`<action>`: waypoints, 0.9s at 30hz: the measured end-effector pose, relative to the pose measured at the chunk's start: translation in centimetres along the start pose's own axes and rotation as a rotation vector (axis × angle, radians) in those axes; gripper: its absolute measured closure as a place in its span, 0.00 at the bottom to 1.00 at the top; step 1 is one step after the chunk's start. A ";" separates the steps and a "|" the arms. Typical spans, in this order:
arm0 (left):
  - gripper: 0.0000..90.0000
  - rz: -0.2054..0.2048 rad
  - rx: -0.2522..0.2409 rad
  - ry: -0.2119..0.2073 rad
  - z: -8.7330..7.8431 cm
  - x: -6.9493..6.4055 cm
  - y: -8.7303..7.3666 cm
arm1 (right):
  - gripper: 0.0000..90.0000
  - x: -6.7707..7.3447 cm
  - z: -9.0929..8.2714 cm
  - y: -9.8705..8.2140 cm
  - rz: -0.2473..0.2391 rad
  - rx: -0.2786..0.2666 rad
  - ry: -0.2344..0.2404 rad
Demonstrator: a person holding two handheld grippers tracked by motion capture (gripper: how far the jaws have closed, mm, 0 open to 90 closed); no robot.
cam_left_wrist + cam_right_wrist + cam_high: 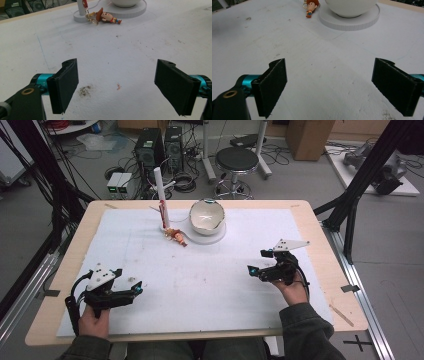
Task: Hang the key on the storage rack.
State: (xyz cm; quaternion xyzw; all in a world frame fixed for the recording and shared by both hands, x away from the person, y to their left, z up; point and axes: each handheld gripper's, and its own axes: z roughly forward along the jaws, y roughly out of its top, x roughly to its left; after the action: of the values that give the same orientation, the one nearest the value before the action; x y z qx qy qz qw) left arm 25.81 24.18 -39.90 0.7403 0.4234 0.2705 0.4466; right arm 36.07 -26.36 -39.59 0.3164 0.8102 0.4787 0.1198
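Observation:
A small cowboy-figure keychain lies on the white sheet, its chain leading to a white post on a round base. Right of it a white bowl sits on a white round disc. My left gripper rests open near the front left of the table, with nothing between its jaws. At the front right my right gripper is open too and holds nothing. From the left gripper the figure lies far ahead. The right gripper faces the figure and bowl.
The white sheet covers most of a wooden table, with smudges between the grippers. Black frame struts stand off the right edge. A stool, computer towers and cables are on the floor beyond the far edge.

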 end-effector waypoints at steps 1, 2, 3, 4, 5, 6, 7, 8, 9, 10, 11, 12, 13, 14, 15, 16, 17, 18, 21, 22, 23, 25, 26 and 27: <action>0.22 0.001 0.001 0.000 0.0 0.0 0.0 | 0.13 0.0 -0.1 -0.1 0.001 -0.001 -0.002; 0.22 0.000 0.001 -0.001 0.0 0.0 0.0 | 0.13 0.0 -0.2 -0.3 0.006 0.004 0.000; 0.22 0.001 0.003 -0.003 0.0 0.1 0.0 | 0.13 0.0 -0.3 -0.4 0.004 0.000 -0.002; 0.22 0.000 0.003 0.000 0.0 0.1 -0.1 | 0.13 0.0 -0.5 -0.6 0.009 0.005 0.002; 0.22 0.000 0.003 -0.003 0.0 0.1 -0.1 | 0.13 0.0 -0.5 -0.7 0.009 0.002 0.000; 0.22 -0.001 0.004 -0.003 0.0 0.1 -0.1 | 0.13 0.0 -0.7 -0.8 0.008 0.003 -0.002; 0.22 -0.002 0.002 -0.003 0.0 0.1 -0.1 | 0.13 0.0 -0.8 -1.0 0.010 0.001 -0.001; 0.22 -0.001 0.002 -0.003 0.0 0.1 -0.1 | 0.13 0.0 -0.8 -1.1 0.009 0.001 -0.001; 0.22 0.000 0.003 -0.002 0.0 0.1 -0.1 | 0.13 0.1 -0.9 -1.3 0.011 0.002 0.001; 0.22 -0.004 0.003 -0.007 0.0 0.1 -0.1 | 0.13 0.0 -1.0 -1.4 0.012 0.005 0.000; 0.22 -0.006 0.002 -0.007 0.1 0.0 -0.1 | 0.13 0.1 -1.0 -1.6 0.012 0.009 0.000; 0.22 -0.002 0.003 -0.008 0.1 0.0 -0.1 | 0.13 0.0 -1.1 -1.7 0.012 0.010 -0.003; 0.22 -0.002 0.006 -0.010 0.1 0.1 -0.1 | 0.13 0.0 -1.2 -1.9 0.015 0.012 -0.004; 0.22 -0.001 0.007 -0.011 0.1 0.1 -0.1 | 0.13 0.0 -1.3 -2.0 0.012 0.012 -0.004; 0.22 0.001 0.007 -0.010 0.1 0.1 -0.1 | 0.13 0.0 -1.4 -2.2 0.020 0.014 -0.005; 0.22 -0.001 0.006 -0.010 0.1 0.1 -0.1 | 0.13 0.0 -1.5 -2.4 0.023 0.015 -0.009; 0.22 -0.002 0.005 -0.010 0.1 0.1 -0.1 | 0.13 -0.1 -1.6 -2.5 0.019 0.018 -0.011; 0.22 -0.003 0.005 -0.011 0.1 0.1 -0.1 | 0.13 -0.1 -1.7 -2.7 0.022 0.021 -0.011; 0.22 -0.005 0.004 -0.012 0.1 0.1 -0.1 | 0.13 -0.1 -2.0 -3.1 0.032 0.021 -0.012; 0.22 -0.005 0.005 -0.013 0.1 0.1 -0.1 | 0.13 -0.1 -2.1 -3.2 0.029 0.019 -0.014; 0.22 0.001 0.006 -0.015 0.1 0.1 -0.1 | 0.13 -0.1 -2.2 -3.3 0.028 0.019 -0.014; 0.22 -0.004 0.006 -0.016 0.1 0.0 -0.1 | 0.13 0.0 -2.4 -3.5 0.034 0.020 -0.014; 0.22 -0.004 0.005 -0.016 0.2 0.0 -0.1 | 0.13 0.0 -2.5 -3.6 0.031 0.016 -0.018; 0.22 0.000 0.007 -0.017 0.1 0.0 -0.1 | 0.13 0.0 -2.6 -3.7 0.033 0.016 -0.019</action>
State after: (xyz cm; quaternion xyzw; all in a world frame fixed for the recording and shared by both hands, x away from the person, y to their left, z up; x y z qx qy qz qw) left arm 25.87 24.12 -40.05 0.7440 0.4206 0.2626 0.4478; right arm 33.27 -29.42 -41.43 0.3351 0.8076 0.4709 0.1169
